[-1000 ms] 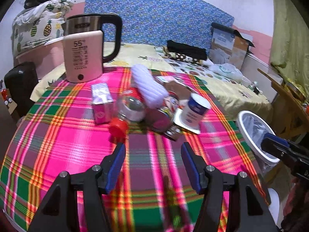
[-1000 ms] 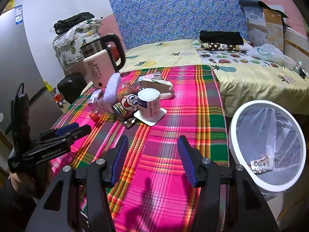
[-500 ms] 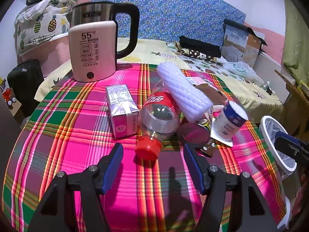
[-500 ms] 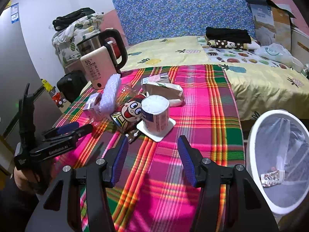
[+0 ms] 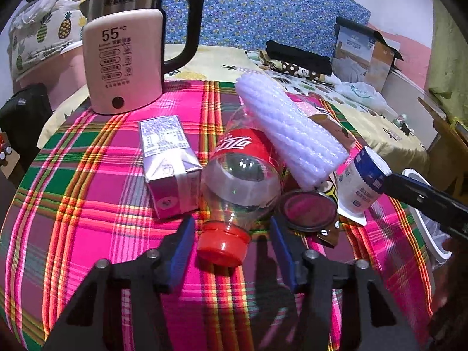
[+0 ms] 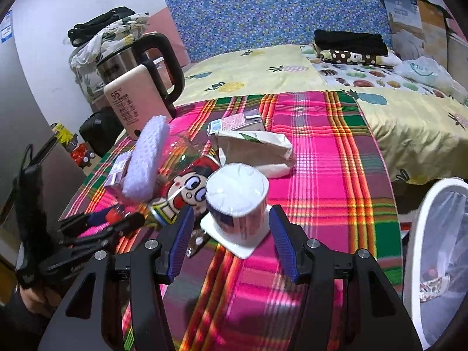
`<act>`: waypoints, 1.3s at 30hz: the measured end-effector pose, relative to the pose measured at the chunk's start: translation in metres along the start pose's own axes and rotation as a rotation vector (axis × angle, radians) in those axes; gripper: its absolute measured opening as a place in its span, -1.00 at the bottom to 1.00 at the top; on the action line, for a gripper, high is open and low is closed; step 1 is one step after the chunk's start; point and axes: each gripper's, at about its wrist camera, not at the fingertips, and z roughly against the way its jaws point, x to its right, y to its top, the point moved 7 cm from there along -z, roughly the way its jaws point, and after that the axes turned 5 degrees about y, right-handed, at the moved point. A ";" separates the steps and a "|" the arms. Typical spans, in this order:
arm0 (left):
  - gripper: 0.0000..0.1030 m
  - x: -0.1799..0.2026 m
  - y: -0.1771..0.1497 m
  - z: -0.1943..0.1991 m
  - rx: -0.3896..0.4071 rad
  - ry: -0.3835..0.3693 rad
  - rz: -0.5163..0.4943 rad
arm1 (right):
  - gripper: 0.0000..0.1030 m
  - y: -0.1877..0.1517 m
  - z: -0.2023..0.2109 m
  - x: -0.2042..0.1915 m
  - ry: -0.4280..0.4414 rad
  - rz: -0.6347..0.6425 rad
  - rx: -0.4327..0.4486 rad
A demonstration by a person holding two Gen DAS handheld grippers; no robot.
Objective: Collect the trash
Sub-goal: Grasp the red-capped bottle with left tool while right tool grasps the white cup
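A pile of trash lies on the plaid tablecloth (image 5: 73, 204). An empty cola bottle (image 5: 239, 172) lies on its side, its red cap (image 5: 223, 242) between the fingers of my open left gripper (image 5: 231, 248). Beside it are a purple drink carton (image 5: 168, 163), a white foam sleeve (image 5: 289, 128), a cartoon can (image 6: 181, 193) and an upturned yogurt cup (image 6: 237, 196). My open right gripper (image 6: 229, 239) has its fingers on either side of the yogurt cup. A crumpled paper bag (image 6: 257, 149) and a pink carton (image 6: 237, 122) lie behind.
An electric kettle (image 5: 128, 49) stands at the table's back left. A white trash bin (image 6: 438, 251) with a liner and a wrapper inside stands off the table's right edge. A bed (image 6: 292, 70) with clothes and a cardboard box lies behind.
Both grippers have moved forward toward the pile. The left now brackets the bottle cap and the right brackets the yogurt cup. Both stay open.
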 end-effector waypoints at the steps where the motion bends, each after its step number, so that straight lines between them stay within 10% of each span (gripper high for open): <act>1: -0.14 0.001 0.000 0.000 0.000 -0.002 -0.002 | 0.07 0.001 -0.003 0.000 -0.002 0.001 -0.001; 39: -0.35 -0.001 -0.064 0.074 0.005 0.027 0.026 | 0.04 -0.026 0.036 0.002 0.006 -0.003 -0.008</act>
